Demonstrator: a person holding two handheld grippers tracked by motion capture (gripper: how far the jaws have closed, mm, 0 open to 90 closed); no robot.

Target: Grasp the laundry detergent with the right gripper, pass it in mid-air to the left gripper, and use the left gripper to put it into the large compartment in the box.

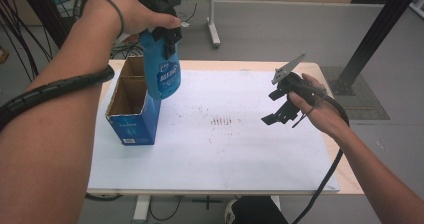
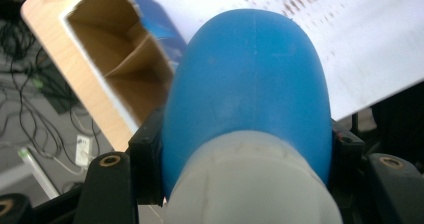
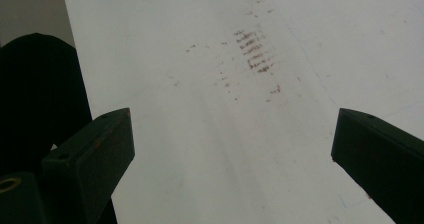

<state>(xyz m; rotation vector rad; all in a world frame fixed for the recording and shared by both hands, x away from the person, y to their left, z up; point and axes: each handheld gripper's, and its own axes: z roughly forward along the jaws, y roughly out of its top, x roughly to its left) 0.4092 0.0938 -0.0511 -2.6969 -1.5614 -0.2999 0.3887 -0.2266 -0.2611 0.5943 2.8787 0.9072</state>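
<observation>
Behind the blue bottle [image 2: 250, 84], the box [image 2: 120, 69] is half hidden.

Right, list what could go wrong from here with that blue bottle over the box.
1. The left gripper pinches the blue bottle only near its neck, so the hanging body could swing or slip.
2. The bottle hangs above the divided cardboard box; lowered off line, it may catch the divider or rim and tip the box.
3. The right gripper is open and apart from the box, so nothing steadies it.

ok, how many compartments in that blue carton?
2 visible: a near compartment and a far compartment, split by a cardboard divider. The blue bottle may hide part of the blue carton.
</observation>
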